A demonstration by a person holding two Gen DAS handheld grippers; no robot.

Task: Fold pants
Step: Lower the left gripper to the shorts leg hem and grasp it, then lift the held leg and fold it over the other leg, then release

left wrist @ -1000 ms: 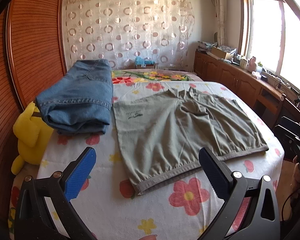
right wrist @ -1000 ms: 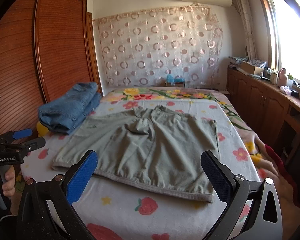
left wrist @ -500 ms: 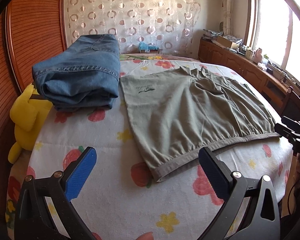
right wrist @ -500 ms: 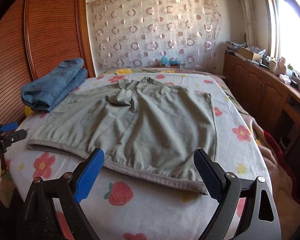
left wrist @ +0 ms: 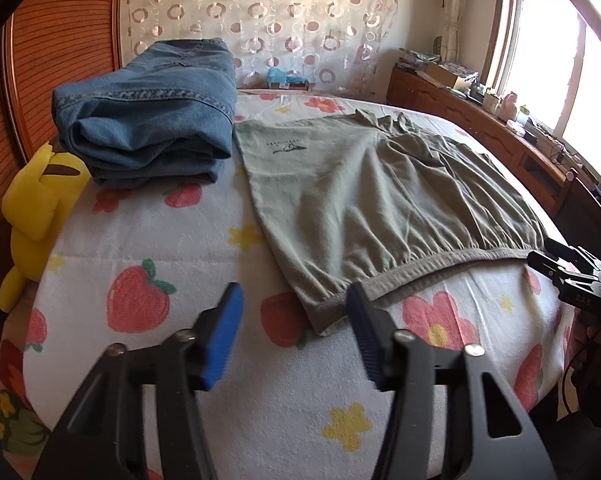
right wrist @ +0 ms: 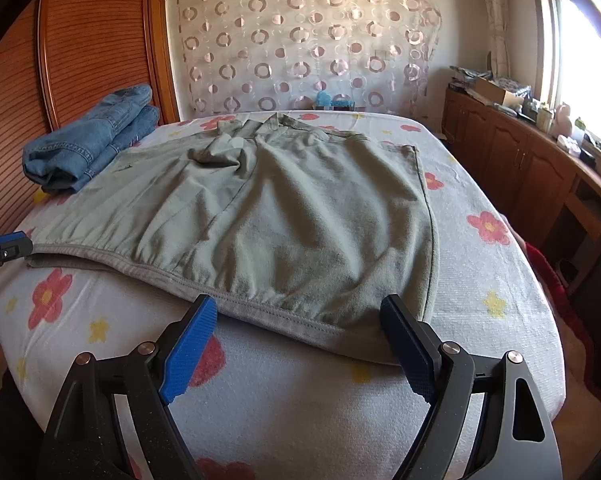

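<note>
Floral bed (right wrist: 480, 320) is carrying grey-green pants (right wrist: 284, 216), lying flat, unfolded; folded jeans (left wrist: 148, 120) are sitting beside them. We are holding left hand-held gripper (left wrist: 294, 320) and right hand-held gripper (right wrist: 296, 334) agape, empty, at the waistband corners.

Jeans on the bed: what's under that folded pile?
The jeans rest on the flowered sheet, beside the green pants. A yellow plush toy pokes out at the bed's edge below them. What lies right beneath the pile is covered.
</note>
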